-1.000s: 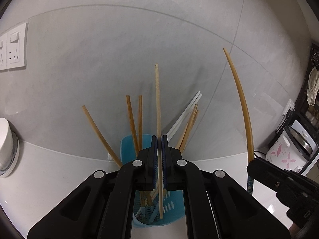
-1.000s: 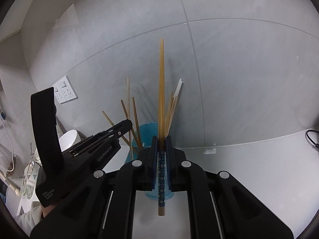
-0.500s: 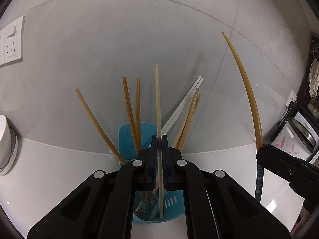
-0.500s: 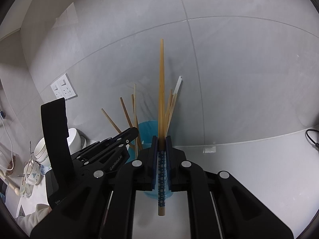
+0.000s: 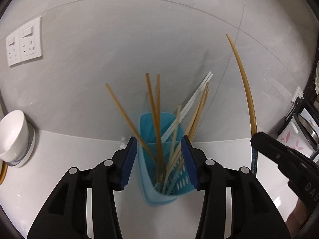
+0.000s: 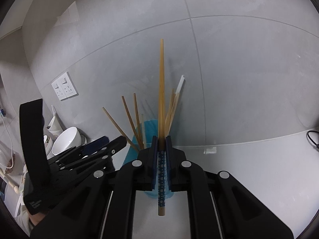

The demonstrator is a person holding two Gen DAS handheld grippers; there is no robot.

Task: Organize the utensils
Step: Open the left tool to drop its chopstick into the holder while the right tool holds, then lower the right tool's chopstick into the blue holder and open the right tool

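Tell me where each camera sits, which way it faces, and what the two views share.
Left wrist: sits on the left tool, facing the blue holder of chopsticks by the tiled wall; its open fingers show, and the right tool at the right edge.
Right wrist: sits on the right tool, facing the wall; its fingers clamp a dotted chopstick.
Shared: the holder, wall sockets, white bowl.

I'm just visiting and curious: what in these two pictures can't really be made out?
- Left wrist view: the chopsticks' lower ends inside the blue plastic slotted holder are smeared by motion blur.
- Left wrist view: the pink-flowered white appliance is cut off by the edge.
- Right wrist view: the holder's base sits behind the right gripper.
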